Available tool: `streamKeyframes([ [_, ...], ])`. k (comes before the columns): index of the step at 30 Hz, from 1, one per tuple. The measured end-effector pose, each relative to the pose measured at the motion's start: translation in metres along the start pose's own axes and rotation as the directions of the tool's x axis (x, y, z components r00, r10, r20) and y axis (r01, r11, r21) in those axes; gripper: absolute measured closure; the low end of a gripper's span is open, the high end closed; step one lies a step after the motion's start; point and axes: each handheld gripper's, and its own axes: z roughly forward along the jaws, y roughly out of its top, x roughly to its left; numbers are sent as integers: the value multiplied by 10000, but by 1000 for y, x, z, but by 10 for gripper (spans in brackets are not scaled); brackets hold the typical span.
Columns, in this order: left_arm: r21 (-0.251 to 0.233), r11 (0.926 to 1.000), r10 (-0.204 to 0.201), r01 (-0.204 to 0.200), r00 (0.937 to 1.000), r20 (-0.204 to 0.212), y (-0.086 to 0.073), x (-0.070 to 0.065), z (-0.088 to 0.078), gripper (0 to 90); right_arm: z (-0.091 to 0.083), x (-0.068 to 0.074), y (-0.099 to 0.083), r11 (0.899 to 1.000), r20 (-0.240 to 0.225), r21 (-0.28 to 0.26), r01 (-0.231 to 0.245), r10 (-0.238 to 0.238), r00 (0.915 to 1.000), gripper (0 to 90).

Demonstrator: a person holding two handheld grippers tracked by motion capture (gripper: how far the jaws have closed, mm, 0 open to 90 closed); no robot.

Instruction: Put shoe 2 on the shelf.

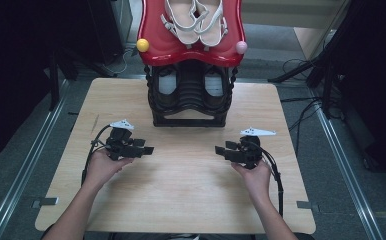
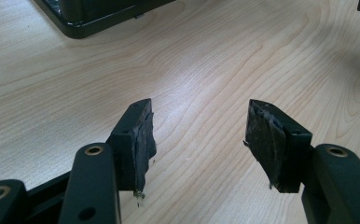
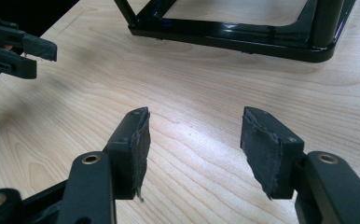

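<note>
Rack (image 1: 190,95): black, 2 tiers w/ glossy red top tray, stands upright at far-middle of table, its open base frame flat on the wood. Yellow knob at tray's left front corner, pink knob at right. Sandals (image 1: 195,20): white strappy pair, side by side on red tray, touching each other. Lower tier holds a dark pair of shoes (image 1: 188,85), pale insoles showing, side by side
</note>
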Motion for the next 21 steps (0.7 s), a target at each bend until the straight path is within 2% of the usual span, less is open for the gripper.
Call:
streamKeyframes([
  [21, 241, 9997, 85, -87, 9999, 84, 0, 0, 4, 408, 0, -3, -1, 10000, 39, 51, -17, 17, 10000, 405],
])
